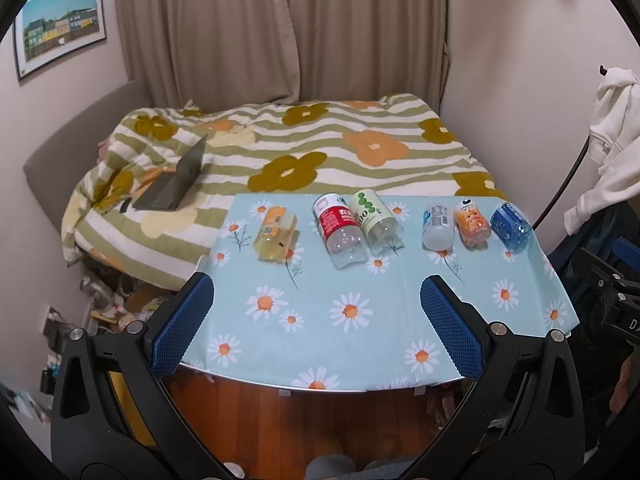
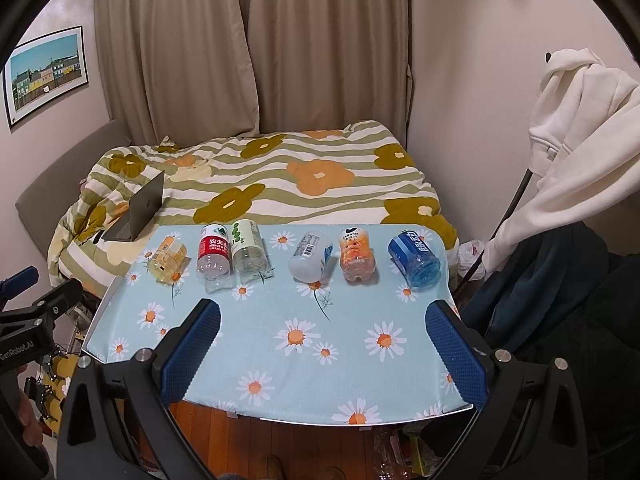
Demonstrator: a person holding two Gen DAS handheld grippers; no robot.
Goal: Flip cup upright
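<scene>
Several plastic bottles lie on their sides in a row along the far edge of a small table with a light blue daisy cloth [image 1: 360, 344] [image 2: 320, 360]. From left: yellow [image 1: 275, 233] [image 2: 167, 259], red-labelled clear [image 1: 340, 228] [image 2: 214, 254], green-dotted clear [image 1: 378, 220] [image 2: 249, 249], white [image 1: 438, 222] [image 2: 311, 256], orange [image 1: 472, 222] [image 2: 357, 255], blue [image 1: 511, 225] [image 2: 414, 258]. My left gripper [image 1: 316, 292] is open and empty over the table's near half. My right gripper [image 2: 324, 316] is open and empty, also short of the bottles.
A bed with a flowered striped duvet [image 1: 320, 148] stands behind the table, with an open laptop [image 1: 176, 184] on it. White clothing [image 2: 576, 132] hangs at the right. Clutter lies on the floor at the left [image 1: 112, 304]. The other gripper's body shows at the left edge [image 2: 28, 320].
</scene>
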